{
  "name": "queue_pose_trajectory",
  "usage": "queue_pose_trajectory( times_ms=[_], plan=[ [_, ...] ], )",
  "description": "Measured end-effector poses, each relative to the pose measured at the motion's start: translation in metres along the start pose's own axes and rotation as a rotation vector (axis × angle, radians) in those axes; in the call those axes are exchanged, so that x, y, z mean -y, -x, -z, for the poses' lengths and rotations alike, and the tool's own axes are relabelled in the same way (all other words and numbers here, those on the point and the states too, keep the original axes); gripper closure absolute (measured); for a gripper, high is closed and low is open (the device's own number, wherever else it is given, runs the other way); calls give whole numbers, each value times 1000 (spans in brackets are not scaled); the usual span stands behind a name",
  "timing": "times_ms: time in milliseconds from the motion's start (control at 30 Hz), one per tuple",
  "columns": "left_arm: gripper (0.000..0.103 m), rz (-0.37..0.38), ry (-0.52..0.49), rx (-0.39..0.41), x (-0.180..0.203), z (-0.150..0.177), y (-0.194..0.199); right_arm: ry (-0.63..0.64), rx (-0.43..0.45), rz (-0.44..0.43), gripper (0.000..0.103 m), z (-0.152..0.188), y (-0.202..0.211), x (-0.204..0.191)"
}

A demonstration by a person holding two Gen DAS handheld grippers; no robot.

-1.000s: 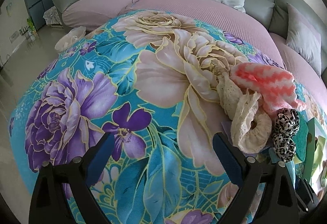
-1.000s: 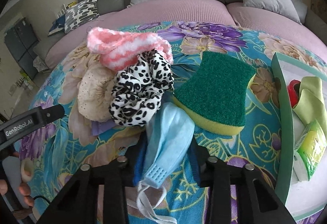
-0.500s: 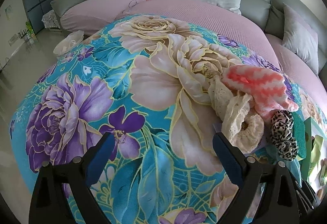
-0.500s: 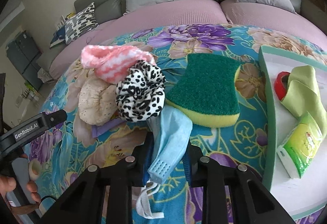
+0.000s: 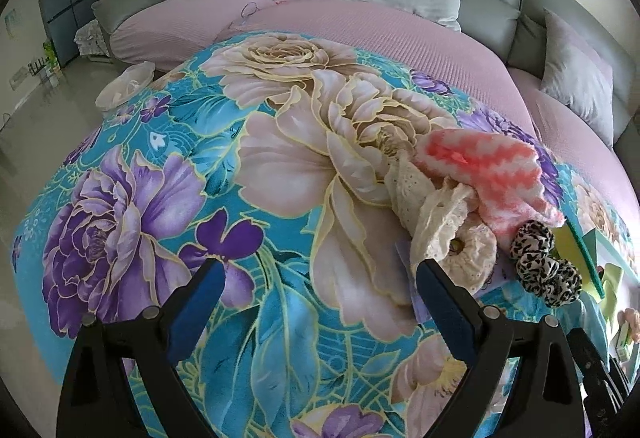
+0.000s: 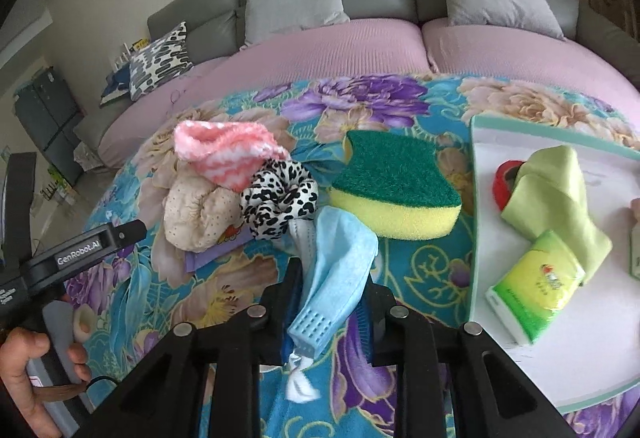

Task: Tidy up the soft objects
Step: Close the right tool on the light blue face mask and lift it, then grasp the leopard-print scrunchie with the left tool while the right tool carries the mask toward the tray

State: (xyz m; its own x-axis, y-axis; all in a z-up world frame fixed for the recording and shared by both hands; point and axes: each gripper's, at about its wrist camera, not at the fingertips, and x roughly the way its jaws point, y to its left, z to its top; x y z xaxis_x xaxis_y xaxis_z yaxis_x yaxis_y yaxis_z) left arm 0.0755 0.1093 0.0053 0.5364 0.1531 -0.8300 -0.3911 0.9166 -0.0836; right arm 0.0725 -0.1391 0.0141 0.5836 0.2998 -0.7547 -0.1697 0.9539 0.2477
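Soft objects were only partly sorted at this point. Your right tongs had just finished closing and were clamped on the light blue face mask, which hung between the jaws just in front of the green-and-yellow sponge. Left of the sponge, the leopard scrunchie, the pink-and-white knit piece and the cream lace cloth lay bunched together on the floral cover. Right of the sponge, the white tray already held a green cloth and a tissue pack. Your left tongs stood wide apart and held nothing. By my reading, the mask, the sponge and the pile were all left to place.
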Motion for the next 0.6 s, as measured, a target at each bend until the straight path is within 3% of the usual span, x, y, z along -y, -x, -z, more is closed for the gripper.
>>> queue_pose_trajectory(
  times_ms=[600],
  plan=[
    [6,68,-91,39,38,2,13,-8,99,-17,77,-11,46,11]
  ],
)
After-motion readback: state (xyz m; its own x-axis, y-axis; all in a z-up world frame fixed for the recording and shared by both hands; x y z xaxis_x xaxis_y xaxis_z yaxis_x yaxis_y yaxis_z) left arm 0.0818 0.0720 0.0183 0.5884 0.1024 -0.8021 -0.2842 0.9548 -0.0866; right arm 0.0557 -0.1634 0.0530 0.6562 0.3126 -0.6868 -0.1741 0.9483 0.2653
